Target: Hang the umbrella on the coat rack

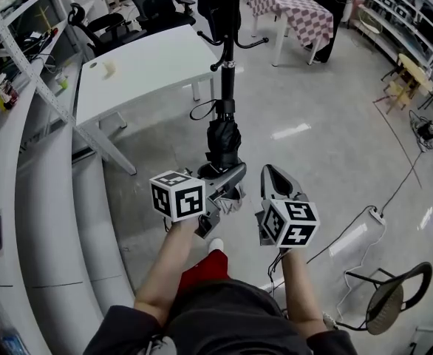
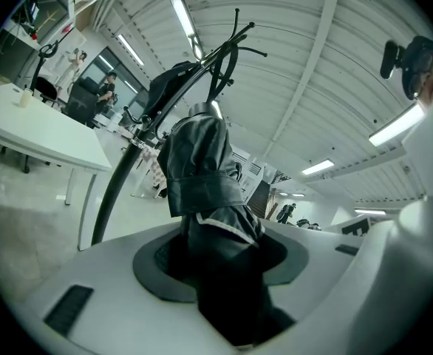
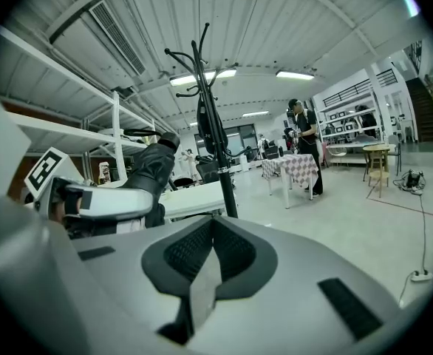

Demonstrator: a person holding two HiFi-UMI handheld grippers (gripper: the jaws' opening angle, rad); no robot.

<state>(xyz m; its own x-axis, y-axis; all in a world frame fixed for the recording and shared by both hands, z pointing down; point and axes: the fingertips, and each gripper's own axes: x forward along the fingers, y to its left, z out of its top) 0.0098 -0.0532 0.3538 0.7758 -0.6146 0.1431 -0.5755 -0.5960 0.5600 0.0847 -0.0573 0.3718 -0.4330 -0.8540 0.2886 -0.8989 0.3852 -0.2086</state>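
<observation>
The left gripper (image 1: 226,177) has its jaws clamped on the folded black fabric umbrella (image 1: 223,142), near the black metal coat rack (image 1: 229,58). The right gripper (image 1: 275,174) has its jaws pressed together, empty.

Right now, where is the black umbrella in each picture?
Head view: the umbrella is in the centre, gripped by the left gripper.
Left gripper view: the umbrella fills the middle, clamped between the jaws.
Right gripper view: the umbrella is on the left side, sticking up.
Shared landmark: the coat rack.
</observation>
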